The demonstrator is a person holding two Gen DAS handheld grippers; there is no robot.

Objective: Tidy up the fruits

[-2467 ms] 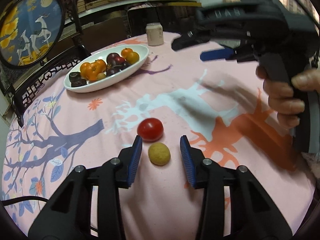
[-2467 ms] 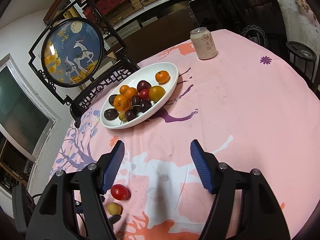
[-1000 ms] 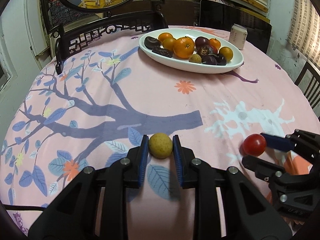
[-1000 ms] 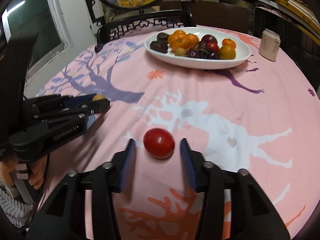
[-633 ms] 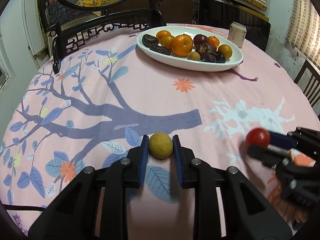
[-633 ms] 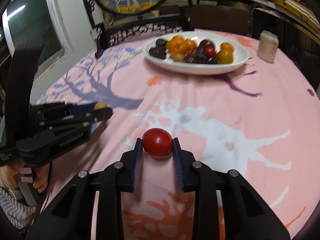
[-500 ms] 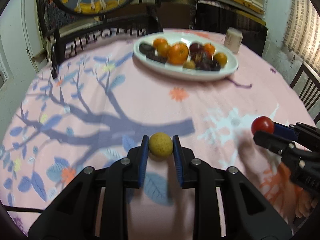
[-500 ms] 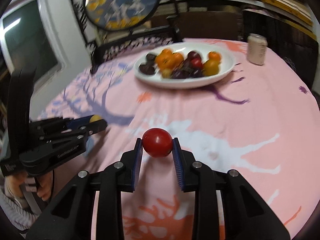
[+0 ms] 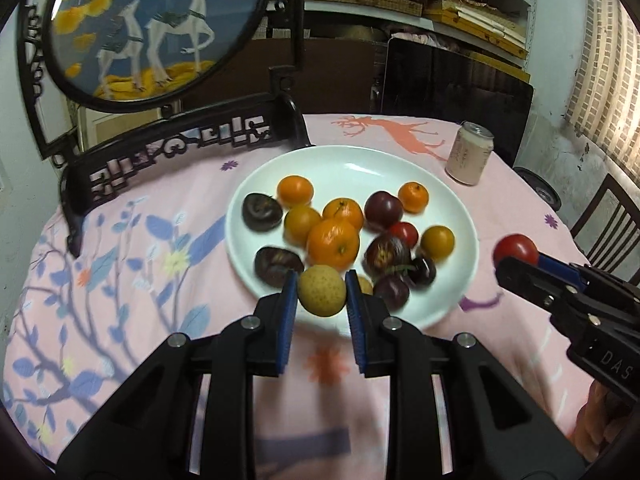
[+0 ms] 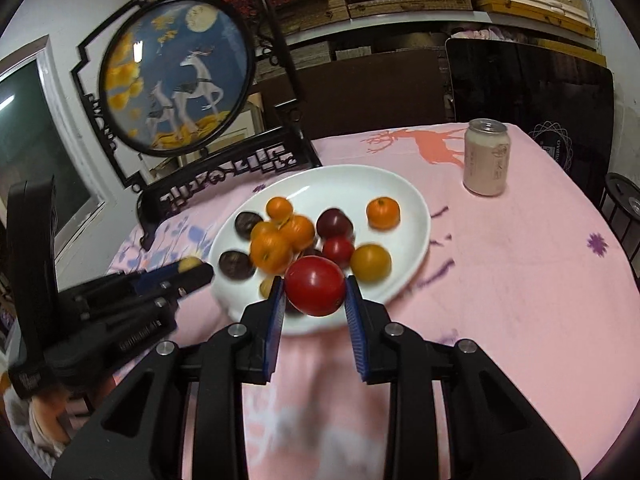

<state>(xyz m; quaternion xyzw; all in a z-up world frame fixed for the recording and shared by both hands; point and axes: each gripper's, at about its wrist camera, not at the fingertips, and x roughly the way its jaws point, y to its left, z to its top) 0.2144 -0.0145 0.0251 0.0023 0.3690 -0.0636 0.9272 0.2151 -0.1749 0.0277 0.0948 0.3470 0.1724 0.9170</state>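
My left gripper [image 9: 321,295] is shut on a small yellow-brown fruit [image 9: 321,290] and holds it in the air at the near rim of the white oval plate [image 9: 348,164]. My right gripper [image 10: 315,295] is shut on a red tomato [image 10: 315,285] and holds it above the plate's near edge [image 10: 416,200]. The plate carries several oranges, dark plums and a small red fruit. In the left wrist view the right gripper and its tomato [image 9: 515,249] show right of the plate. In the right wrist view the left gripper and its fruit [image 10: 189,265] show left of the plate.
A pale drink can [image 9: 469,157] stands right of and behind the plate; it also shows in the right wrist view [image 10: 487,156]. A round deer painting in a black carved stand [image 9: 160,24] rises at the table's far left. The pink printed tablecloth [image 10: 520,272] covers the round table.
Both grippers lifted their fruits off the cloth and moved forward to the plate. The plate now lies just beyond both sets of fingertips.
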